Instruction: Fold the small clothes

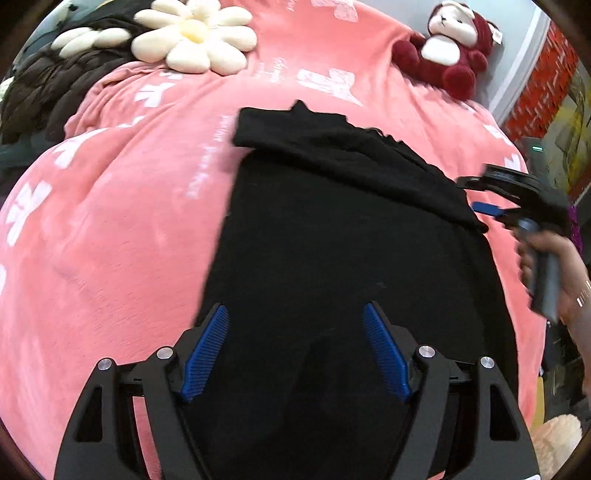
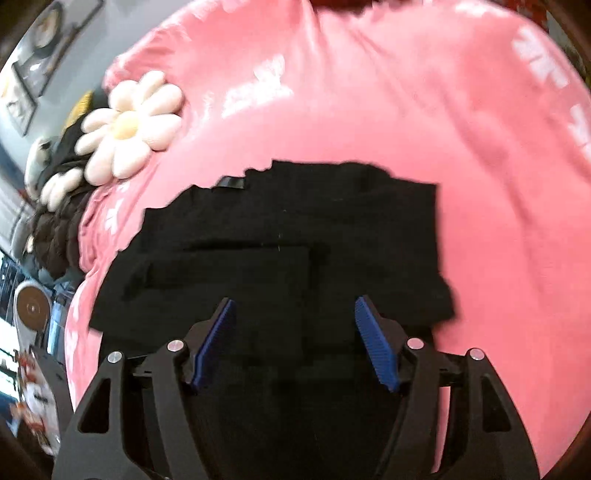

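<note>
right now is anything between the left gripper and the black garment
Nothing visible is. The left gripper hangs open right over the black garment, which lies on the pink blanket. The flower cushion and red plush toy sit well beyond it.

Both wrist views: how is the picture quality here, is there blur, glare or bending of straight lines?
Left wrist view: strong fisheye bulge with dark corners; the right gripper and the hand holding it are motion-smeared, and the black garment shows almost no detail. Right wrist view: softer overall, the garment's edges smeared, and shiny glare on the pink blanket.
</note>
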Action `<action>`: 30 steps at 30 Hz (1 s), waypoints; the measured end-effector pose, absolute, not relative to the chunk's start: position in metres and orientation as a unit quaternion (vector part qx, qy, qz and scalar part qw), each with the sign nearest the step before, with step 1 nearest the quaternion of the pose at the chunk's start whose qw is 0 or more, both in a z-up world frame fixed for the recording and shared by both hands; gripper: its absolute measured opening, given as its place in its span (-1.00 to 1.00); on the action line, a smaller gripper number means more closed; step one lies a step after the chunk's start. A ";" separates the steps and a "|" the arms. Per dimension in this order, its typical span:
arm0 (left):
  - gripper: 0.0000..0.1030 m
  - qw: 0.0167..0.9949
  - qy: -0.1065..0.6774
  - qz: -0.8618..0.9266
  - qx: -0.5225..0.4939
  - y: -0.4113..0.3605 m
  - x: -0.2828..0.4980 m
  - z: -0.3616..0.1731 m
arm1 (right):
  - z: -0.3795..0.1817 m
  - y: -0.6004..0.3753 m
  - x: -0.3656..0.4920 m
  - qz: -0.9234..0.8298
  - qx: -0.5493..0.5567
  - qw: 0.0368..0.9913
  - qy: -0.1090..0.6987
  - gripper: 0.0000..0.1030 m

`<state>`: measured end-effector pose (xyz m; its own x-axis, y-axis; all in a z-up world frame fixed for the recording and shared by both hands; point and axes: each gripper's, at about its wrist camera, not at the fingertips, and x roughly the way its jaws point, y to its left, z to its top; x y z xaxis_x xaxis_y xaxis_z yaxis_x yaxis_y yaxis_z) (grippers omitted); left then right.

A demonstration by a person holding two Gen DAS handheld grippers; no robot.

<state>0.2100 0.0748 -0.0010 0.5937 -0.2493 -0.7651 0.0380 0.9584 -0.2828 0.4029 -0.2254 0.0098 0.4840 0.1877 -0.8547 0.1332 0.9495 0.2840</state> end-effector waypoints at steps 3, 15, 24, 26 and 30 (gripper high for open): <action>0.42 0.882 0.442 -0.080 -0.142 0.087 0.207 -0.008 | -0.005 -0.208 0.415 -0.001 0.137 0.846 0.516 0.22; 0.45 0.883 0.425 -0.074 -0.185 0.111 0.212 -0.011 | 0.121 -0.216 0.409 -0.022 0.035 0.926 0.375 -0.88; 0.47 0.883 0.431 -0.086 -0.165 0.100 0.216 -0.015 | 0.016 -0.251 0.417 -0.060 0.049 0.864 0.498 -0.78; 0.47 0.882 0.431 -0.091 -0.168 0.101 0.220 -0.013 | 0.027 -0.246 0.409 -0.065 0.033 0.872 0.485 -0.75; 0.48 0.874 0.424 -0.105 -0.213 0.113 0.242 0.002 | 0.040 -0.252 0.369 -0.063 0.038 0.880 0.468 -0.17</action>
<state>0.2425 0.1130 0.0024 0.6178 -0.3637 -0.6971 0.0029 0.8876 -0.4605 0.3693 -0.2523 0.0400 0.5532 -0.0757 -0.8296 0.1472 0.9891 0.0079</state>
